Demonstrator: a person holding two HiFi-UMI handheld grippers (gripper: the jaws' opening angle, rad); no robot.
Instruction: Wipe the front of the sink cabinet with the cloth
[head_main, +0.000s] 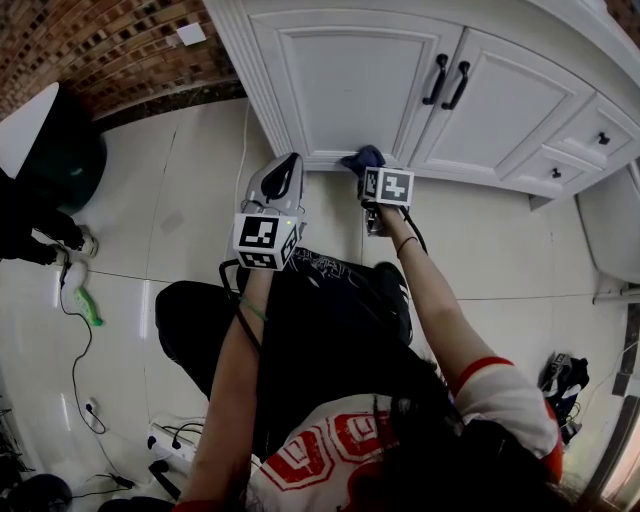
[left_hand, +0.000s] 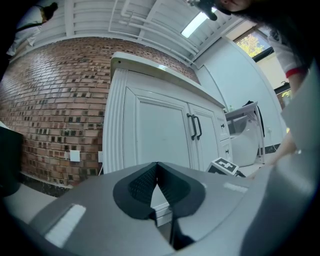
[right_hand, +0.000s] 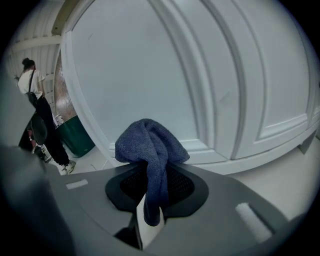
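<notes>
Right gripper (right_hand: 150, 170) has its jaws clamped on the dark blue terry cloth (right_hand: 150, 145), bunched above the tips. In the head view's upper centre, the cloth sits at the foot of the white panelled sink cabinet's (head_main: 340, 80) left door. Left gripper (left_hand: 157, 165), just to its left, is pinched closed on nothing.

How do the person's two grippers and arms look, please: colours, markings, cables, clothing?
The left gripper and right gripper have grey shells with black ridged pads. Each carries a white cube with black square markers. Black cables run back along the forearms. The right arm wears a short white sleeve with a red cuff.
</notes>
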